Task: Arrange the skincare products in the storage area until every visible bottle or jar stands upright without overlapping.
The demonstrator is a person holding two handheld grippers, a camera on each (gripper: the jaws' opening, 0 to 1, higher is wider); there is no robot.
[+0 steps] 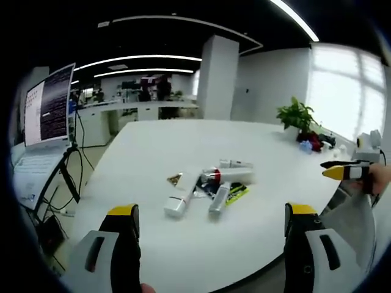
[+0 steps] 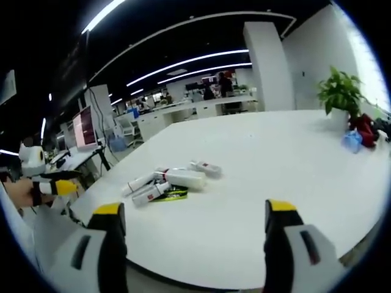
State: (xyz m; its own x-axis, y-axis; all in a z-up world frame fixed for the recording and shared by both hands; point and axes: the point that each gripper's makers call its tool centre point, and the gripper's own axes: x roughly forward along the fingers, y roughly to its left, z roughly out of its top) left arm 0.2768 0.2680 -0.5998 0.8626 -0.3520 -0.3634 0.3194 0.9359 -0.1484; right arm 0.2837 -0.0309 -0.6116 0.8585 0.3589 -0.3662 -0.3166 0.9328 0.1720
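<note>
Several white skincare tubes and bottles lie on their sides in a loose pile on the white table, some overlapping. Among them are a long white tube, a bottle with a red band and a yellow-green packet. My left gripper is open, held short of the pile near the table's front edge. In the right gripper view the same pile sits left of centre, with a thick white bottle in it. My right gripper is open and off the pile. Each gripper's yellow tip shows in the other's view.
A potted plant stands at the table's far side with red and blue items beside it. A monitor on a stand is off the table's left side. Desks and people fill the office behind.
</note>
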